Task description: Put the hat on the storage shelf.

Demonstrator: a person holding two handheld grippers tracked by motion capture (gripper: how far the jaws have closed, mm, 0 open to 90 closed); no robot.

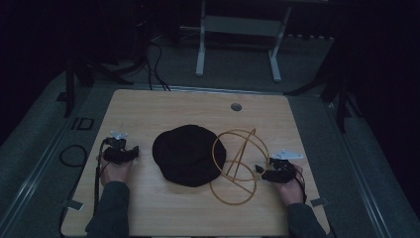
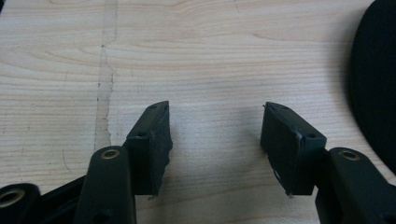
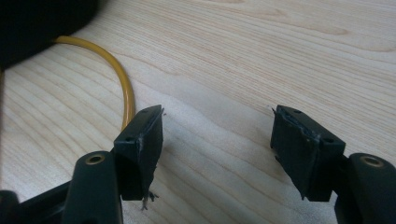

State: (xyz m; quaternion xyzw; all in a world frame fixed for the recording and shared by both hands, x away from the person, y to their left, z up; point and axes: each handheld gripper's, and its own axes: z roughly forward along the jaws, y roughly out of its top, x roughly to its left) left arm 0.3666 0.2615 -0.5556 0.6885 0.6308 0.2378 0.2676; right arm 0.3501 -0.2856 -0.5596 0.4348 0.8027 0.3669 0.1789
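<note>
Flanking a black hat and a yellow wire stand, both hand-held grippers rest wide open and empty on the desk.

The stand sits right of the hat, its rings touching the hat's right edge; the right hand-held gripper lies just beside the stand's right side, far nearer to it than the left one is. In the right gripper view a yellow ring curves just past the left jaw, outside the gap between the jaws. The left hand-held gripper points right at the hat's left edge, near but apart, so it is the closer one for the hat.
</note>
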